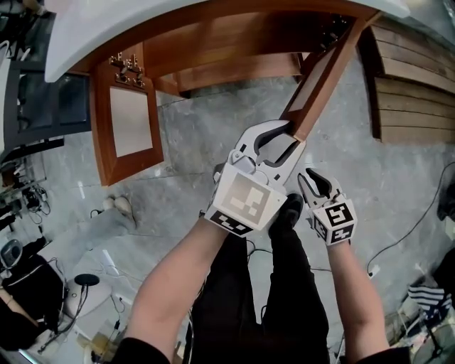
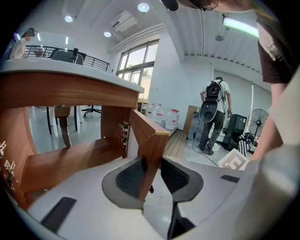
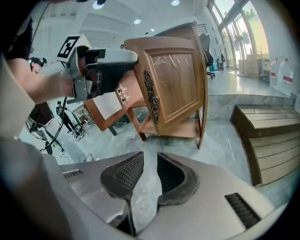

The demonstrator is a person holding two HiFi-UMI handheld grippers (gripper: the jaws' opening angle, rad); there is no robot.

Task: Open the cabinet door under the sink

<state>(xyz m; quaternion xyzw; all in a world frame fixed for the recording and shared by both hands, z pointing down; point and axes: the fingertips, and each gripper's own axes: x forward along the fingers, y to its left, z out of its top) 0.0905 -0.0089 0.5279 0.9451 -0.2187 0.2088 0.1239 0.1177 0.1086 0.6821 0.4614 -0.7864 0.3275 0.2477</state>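
Observation:
The wooden cabinet (image 1: 234,50) under the white sink counter (image 1: 142,21) has both doors swung out. The left door (image 1: 128,124) hangs wide open. My left gripper (image 1: 283,146) straddles the free edge of the right door (image 1: 323,78). In the left gripper view the door edge (image 2: 150,140) lies against one pad (image 2: 129,176), with a slit of floor showing before the other, so this gripper (image 2: 151,164) is open. My right gripper (image 1: 314,185) hovers just right of it, open and empty (image 3: 150,176). It faces the door's ornate metal handle (image 3: 152,96).
Slatted wooden platforms (image 1: 416,92) lie on the grey floor right of the cabinet. Cables and equipment (image 1: 43,270) crowd the lower left. My own legs in black trousers (image 1: 270,298) are below the grippers. A person with a backpack (image 2: 213,112) stands far off.

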